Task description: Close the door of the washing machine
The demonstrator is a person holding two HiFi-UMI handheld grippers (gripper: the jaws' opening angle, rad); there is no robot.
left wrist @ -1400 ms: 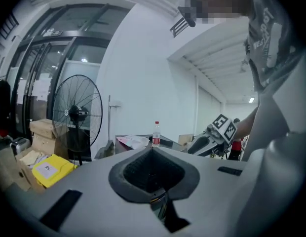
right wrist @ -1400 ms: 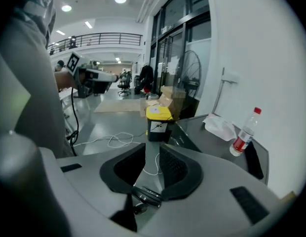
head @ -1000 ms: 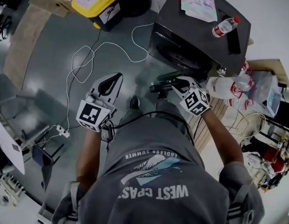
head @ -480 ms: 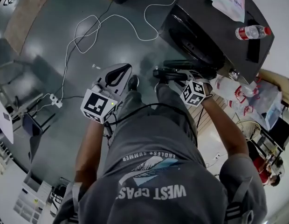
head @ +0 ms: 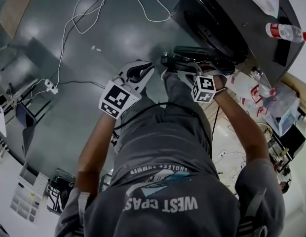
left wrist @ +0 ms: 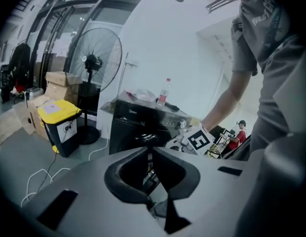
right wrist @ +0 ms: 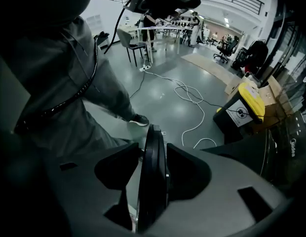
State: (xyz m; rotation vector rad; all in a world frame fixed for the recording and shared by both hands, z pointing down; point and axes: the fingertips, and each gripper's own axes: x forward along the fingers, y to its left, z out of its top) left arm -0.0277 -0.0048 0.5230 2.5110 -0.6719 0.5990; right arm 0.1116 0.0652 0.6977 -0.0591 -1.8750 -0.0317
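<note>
Both hands have sunk lower, and the washer now sits closer. Left claw [left wrist: 149,154] is pinched shut and empty, held back as a spare. Right claw [right wrist: 152,149] is spreading wide to straddle the open door [right wrist: 150,201] edge-on, likely to swing it shut against the washer [head: 207,26] beyond.
</note>
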